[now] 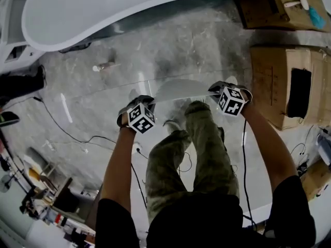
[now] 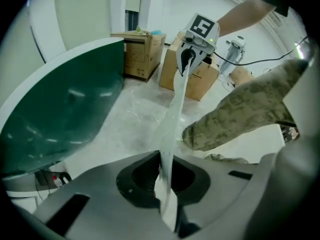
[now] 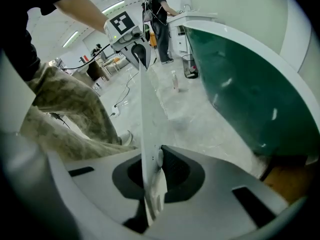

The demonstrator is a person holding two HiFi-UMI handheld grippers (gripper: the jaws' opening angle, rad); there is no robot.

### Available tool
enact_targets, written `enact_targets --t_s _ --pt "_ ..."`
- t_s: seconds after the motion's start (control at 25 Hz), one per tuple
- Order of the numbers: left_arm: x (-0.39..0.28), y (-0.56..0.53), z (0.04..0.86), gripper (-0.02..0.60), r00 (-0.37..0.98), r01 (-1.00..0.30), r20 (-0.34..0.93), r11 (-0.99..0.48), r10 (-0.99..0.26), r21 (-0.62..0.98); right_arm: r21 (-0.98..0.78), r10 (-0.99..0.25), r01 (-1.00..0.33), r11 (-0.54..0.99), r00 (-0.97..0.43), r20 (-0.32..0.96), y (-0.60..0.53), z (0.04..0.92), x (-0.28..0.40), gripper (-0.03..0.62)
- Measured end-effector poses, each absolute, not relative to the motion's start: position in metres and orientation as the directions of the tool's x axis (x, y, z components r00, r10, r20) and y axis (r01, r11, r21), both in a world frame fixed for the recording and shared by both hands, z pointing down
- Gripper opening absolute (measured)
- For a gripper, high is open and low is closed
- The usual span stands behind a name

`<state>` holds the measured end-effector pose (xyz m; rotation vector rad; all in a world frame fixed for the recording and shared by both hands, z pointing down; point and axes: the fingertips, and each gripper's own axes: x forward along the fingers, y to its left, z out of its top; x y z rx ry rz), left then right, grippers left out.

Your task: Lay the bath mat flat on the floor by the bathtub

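Note:
The bath mat [image 1: 182, 90] is a pale, thin, translucent sheet stretched between my two grippers, above the grey floor and in front of the person's camouflage-trousered legs. My left gripper [image 1: 139, 100] is shut on its left end, and my right gripper [image 1: 220, 89] is shut on its right end. In the left gripper view the mat [image 2: 172, 119] runs edge-on from my jaws [image 2: 165, 178] up to the right gripper [image 2: 192, 51]. In the right gripper view the mat [image 3: 147, 114] runs likewise to the left gripper [image 3: 134, 46]. The white bathtub [image 1: 103, 9] lies just beyond the mat.
Cardboard boxes [image 1: 282, 84] stand to the right of the tub. Cables [image 1: 67, 130] trail over the floor at the left. The tub's dark green side [image 3: 240, 89] is close. A person [image 3: 162, 14], a bin [image 3: 190, 66] and a small bottle [image 3: 174, 81] are farther off.

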<state>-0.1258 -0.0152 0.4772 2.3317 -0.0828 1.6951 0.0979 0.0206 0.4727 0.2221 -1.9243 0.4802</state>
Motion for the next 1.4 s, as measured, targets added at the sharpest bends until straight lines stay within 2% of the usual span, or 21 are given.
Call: enact_targets --t_s 0.36,0.8,1.0,1.12,1.4 --pt "-0.12 -0.006 0.576 0.026 0.3 -0.167 0.947 -0.971 0.114 0.17 -0.22 0.067 -0.388 0.895 -0.371 0.926 0.032 0.579 0.104 0.028" --pt "-0.104 0.0 0.649 0.026 0.283 -0.11 0.946 -0.975 0.158 0.195 -0.123 0.019 -0.31 0.943 -0.317 0.948 0.018 0.646 0.126 0.028" --pt "-0.097 -0.024 0.667 0.026 0.281 -0.121 0.947 -0.973 0.156 0.197 -0.065 -0.051 -0.323 0.944 -0.339 0.939 -0.007 0.665 0.133 0.029" --pt "-0.096 -0.046 0.677 0.028 0.276 -0.12 0.956 -0.983 0.099 0.136 -0.014 -0.092 -0.296 0.955 -0.34 0.936 -0.025 0.678 0.134 0.029" --pt "-0.087 -0.089 0.693 0.028 0.243 -0.145 0.959 -0.983 -0.142 -0.109 0.032 -0.17 -0.33 0.944 -0.398 0.902 -0.082 0.698 0.145 0.029"
